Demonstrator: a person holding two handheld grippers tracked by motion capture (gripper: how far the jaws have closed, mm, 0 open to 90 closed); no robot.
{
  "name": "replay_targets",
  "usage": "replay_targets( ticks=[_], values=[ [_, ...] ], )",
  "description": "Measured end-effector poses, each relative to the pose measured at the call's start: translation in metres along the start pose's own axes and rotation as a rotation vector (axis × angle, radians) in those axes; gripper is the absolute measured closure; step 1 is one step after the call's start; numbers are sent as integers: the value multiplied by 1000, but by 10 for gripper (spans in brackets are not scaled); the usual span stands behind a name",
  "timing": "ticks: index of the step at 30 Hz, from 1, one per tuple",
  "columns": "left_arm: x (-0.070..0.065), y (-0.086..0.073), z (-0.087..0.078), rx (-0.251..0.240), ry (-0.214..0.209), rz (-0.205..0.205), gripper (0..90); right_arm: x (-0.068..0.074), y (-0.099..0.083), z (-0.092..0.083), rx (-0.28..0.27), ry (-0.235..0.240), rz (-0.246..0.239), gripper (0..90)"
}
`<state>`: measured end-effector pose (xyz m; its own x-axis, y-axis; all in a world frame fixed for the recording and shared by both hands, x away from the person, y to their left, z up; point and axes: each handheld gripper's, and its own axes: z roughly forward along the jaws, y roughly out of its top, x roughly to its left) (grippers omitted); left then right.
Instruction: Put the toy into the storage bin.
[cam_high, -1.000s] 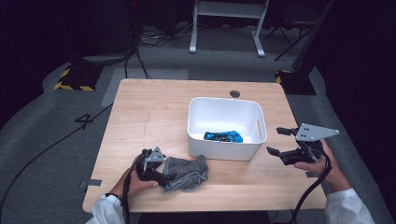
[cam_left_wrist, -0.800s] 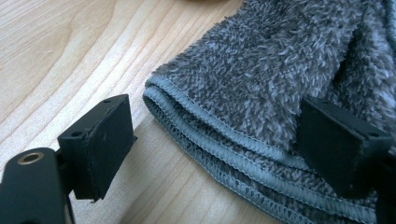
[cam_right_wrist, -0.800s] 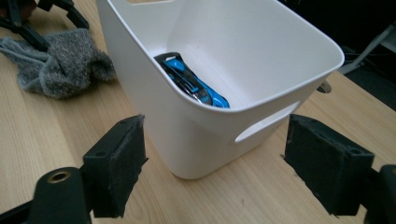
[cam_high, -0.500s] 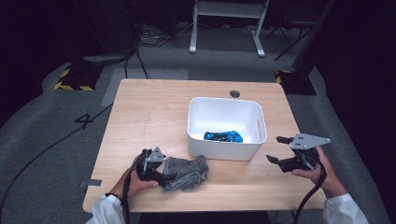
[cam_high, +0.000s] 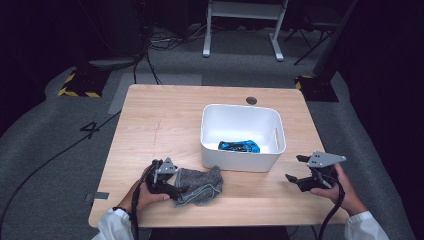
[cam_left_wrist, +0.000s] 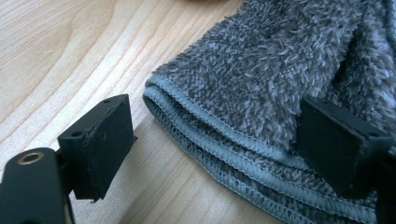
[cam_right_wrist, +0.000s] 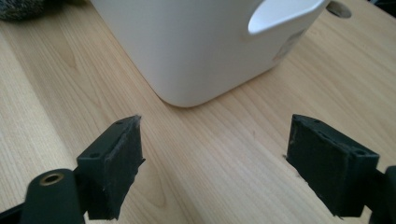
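At the left side of the table (cam_high: 165, 120), the left tool (cam_high: 176, 190) is lying low in the person's left hand (cam_high: 144, 195), with its tip at the edge of a grey towel (cam_high: 202, 184). In the left gripper view its jaws are standing wide open. One jaw is resting over the bare wood, just beside the folded hem of the grey towel (cam_left_wrist: 271, 84), and the other jaw is lying against the fluffy top of the cloth. The hem is sitting between them, but the jaws are not pressing it, so the tool is holding nothing. The towel is lying crumpled on the table near the front edge, just in front of the white bin (cam_high: 240, 160) and very close to its front wall.

In the middle, the white bin is standing upright on the table. Inside it, a blue and black thing (cam_high: 239, 146) is lying on the bottom; it is too small to tell what it is.

At the right, the right tool (cam_high: 296, 169) is being held in the person's right hand (cam_high: 335, 187), near the right front corner of the bin and apart from it. In the right gripper view its jaws are also standing wide open with only the wood of the table between them, and the rounded corner of the white bin (cam_right_wrist: 196, 42) is showing just ahead. This tool is holding nothing.
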<state>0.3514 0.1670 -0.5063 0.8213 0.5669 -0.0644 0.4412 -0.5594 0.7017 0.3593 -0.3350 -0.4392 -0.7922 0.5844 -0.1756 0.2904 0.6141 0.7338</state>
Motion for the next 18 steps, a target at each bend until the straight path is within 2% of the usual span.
replay_targets(
  ticks=[5, 12, 16, 18],
  values=[
    [0, 0, 0, 0, 0, 0, 136, 1, -11, 5, 17, 5, 19, 181],
    [0, 0, 0, 1, 3, 2, 136, 4, -26, 12, 54, 4, 18, 177],
    [0, 0, 0, 1, 2, 1, 136, 5, -34, 14, 63, 2, 30, 176],
    [0, 0, 0, 1, 1, -1, 136, 5, -38, 15, 63, -1, 54, 175]
  ],
)
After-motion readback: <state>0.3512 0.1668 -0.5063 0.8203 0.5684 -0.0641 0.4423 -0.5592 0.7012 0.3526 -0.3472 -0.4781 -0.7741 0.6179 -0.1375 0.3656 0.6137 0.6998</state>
